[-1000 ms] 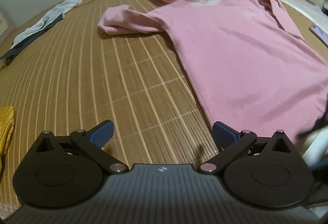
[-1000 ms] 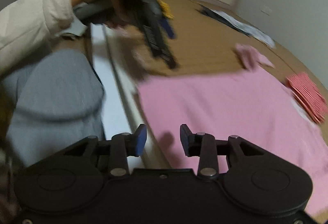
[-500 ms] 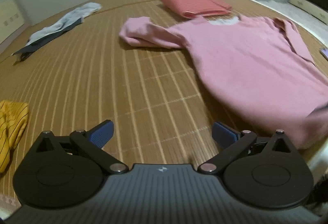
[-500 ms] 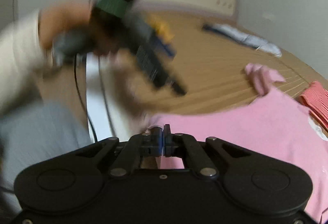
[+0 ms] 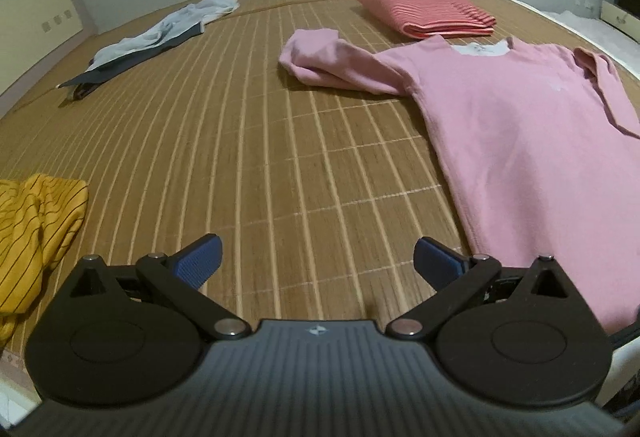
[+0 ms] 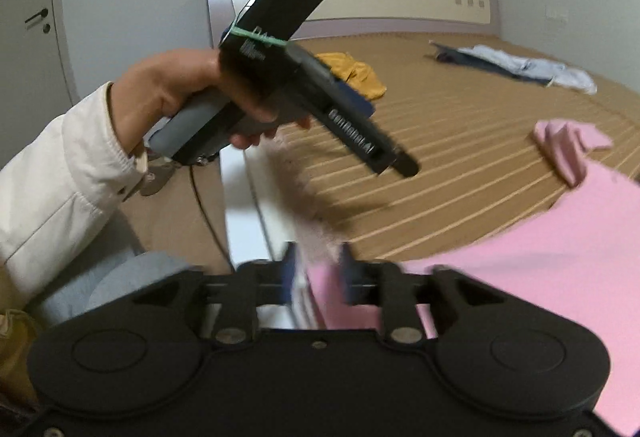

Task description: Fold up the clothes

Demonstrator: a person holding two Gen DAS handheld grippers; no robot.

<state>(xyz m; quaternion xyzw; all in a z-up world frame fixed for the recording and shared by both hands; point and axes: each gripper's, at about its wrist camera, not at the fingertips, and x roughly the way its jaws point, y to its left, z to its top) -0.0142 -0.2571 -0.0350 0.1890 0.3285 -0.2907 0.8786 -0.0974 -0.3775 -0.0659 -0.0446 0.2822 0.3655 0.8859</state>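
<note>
Right gripper at the pink shirt's hem; hold looks unsure.

Its jaws have just been opening, with pink cloth between the blurred pads; whether they press it I cannot tell. Left gripper hangs with jaws apart over bare mat, shirt spread at its 2 o'clock on the bed. The hem could slip free on a lift, or a one-corner pull drag the shirt askew.
</note>
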